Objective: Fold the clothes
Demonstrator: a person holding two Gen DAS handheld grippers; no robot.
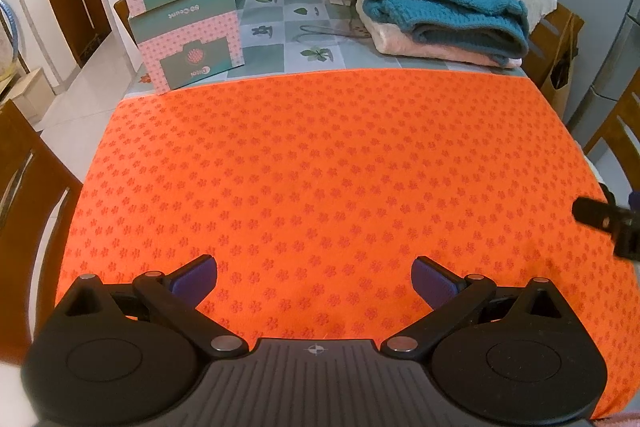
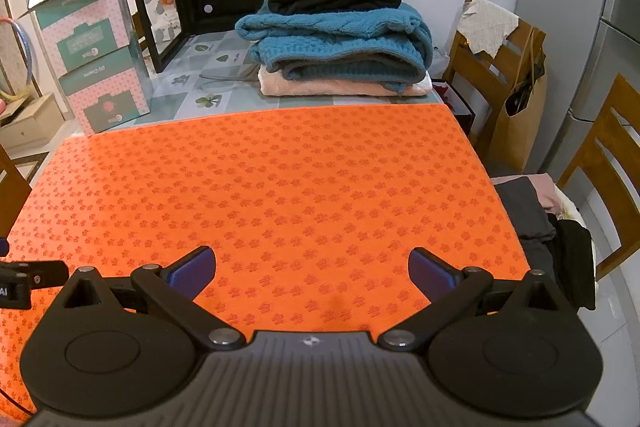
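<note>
Both grippers wide open, empty.
Your left gripper [image 1: 314,277] & right gripper [image 2: 312,269] hover over orange mat [image 1: 320,167]; folded stack [image 2: 340,39] at 12.

The right claw [image 1: 608,223] shows in the left wrist view only as a black tip cut off by the frame edge, so its opening cannot be read there. The unfolded clothes [image 2: 552,227] heaped beside the tabletop [image 2: 192,83] are partly hidden behind the orange mat [image 2: 280,187]. The print on the stacked boxes [image 2: 96,67] is too small to read.
</note>
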